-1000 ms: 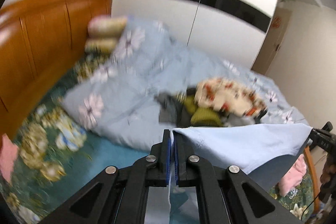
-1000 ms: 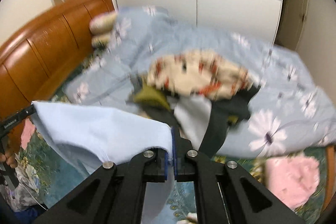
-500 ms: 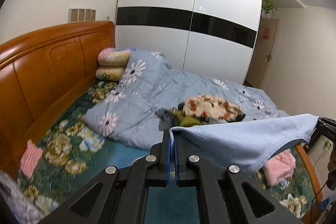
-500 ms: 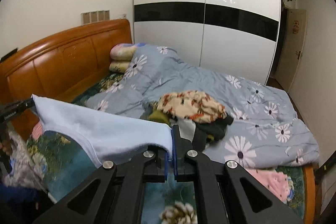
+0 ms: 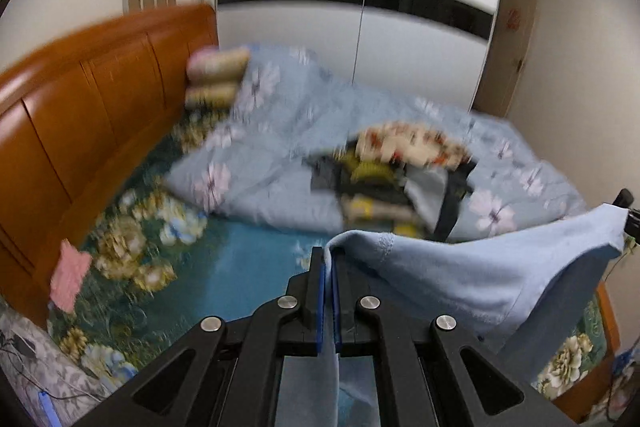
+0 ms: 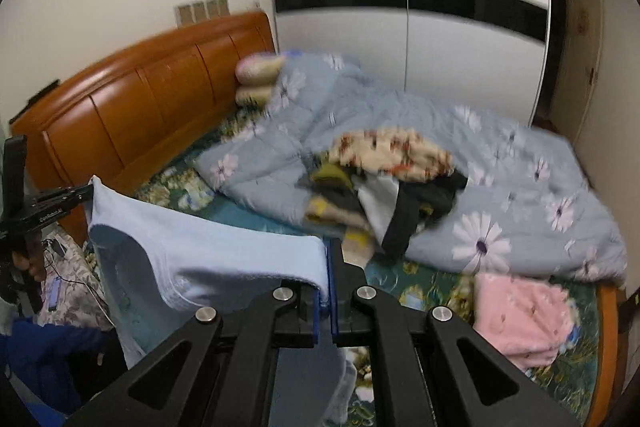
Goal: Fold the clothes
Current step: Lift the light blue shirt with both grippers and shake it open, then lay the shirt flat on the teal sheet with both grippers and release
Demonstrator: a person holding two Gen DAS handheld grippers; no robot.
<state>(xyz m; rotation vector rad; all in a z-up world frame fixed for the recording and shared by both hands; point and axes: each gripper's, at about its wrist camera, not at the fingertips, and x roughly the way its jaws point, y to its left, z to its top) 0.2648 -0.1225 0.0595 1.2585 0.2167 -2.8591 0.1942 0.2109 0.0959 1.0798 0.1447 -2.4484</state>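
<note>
Both grippers, left gripper [image 5: 328,259] and right gripper [image 6: 331,251], are pinching corners of the light-blue garment [image 5: 480,275], stretching it above the bed [image 5: 240,267]. Keeping tension even and edges level should help a clean lay-down.

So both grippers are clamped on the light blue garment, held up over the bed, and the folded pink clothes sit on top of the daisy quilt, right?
Not quite. The left gripper and right gripper are both shut on the blue garment above the bed, but the right wrist view shows the pink clothes lying on the green floral sheet, beside the quilt, not on it.
</note>
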